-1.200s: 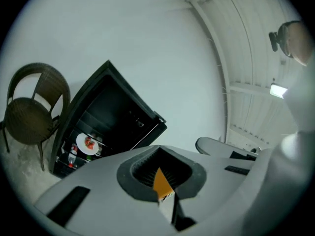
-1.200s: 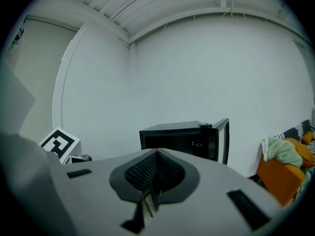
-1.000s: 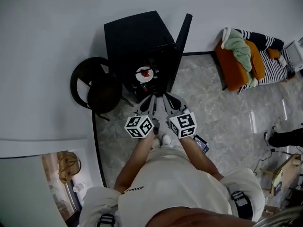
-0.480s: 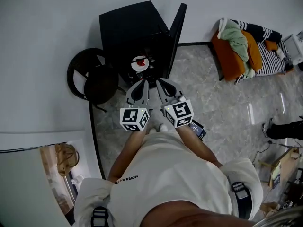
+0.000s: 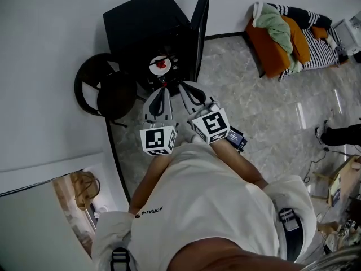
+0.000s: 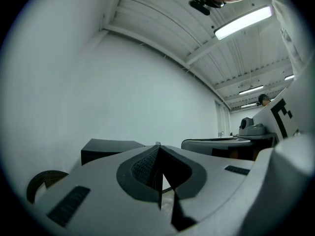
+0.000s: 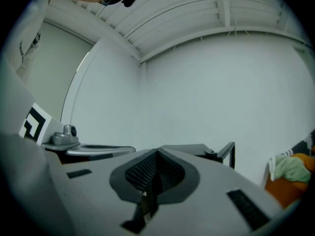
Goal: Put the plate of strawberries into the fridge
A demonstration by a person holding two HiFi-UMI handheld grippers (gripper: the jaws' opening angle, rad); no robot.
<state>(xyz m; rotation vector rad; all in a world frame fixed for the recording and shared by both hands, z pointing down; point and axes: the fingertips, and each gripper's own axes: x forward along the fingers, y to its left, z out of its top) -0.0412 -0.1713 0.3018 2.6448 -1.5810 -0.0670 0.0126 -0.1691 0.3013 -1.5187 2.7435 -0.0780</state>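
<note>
A white plate (image 5: 160, 65) with red strawberries (image 5: 161, 62) sits inside a low black fridge (image 5: 141, 21) whose door (image 5: 200, 30) stands open to the right. Both grippers hover side by side just in front of the opening, apart from the plate. The left gripper (image 5: 161, 89) is shut with nothing between its jaws; in its own view the left gripper (image 6: 158, 147) points past the fridge's black top (image 6: 106, 145). Beside it the right gripper (image 5: 181, 86) is also shut and empty. The right gripper (image 7: 157, 152) faces the fridge (image 7: 192, 149) and its open door (image 7: 229, 154).
A round black chair (image 5: 104, 92) stands left of the fridge against the white wall. An orange couch with clothes (image 5: 282, 35) is at the right. A dark small object (image 5: 236, 138) lies on the marbled floor near the person's feet.
The head view has shifted, so the fridge and plate sit higher and further left in the picture. Both grippers stay shut and close together in front of the open fridge.
</note>
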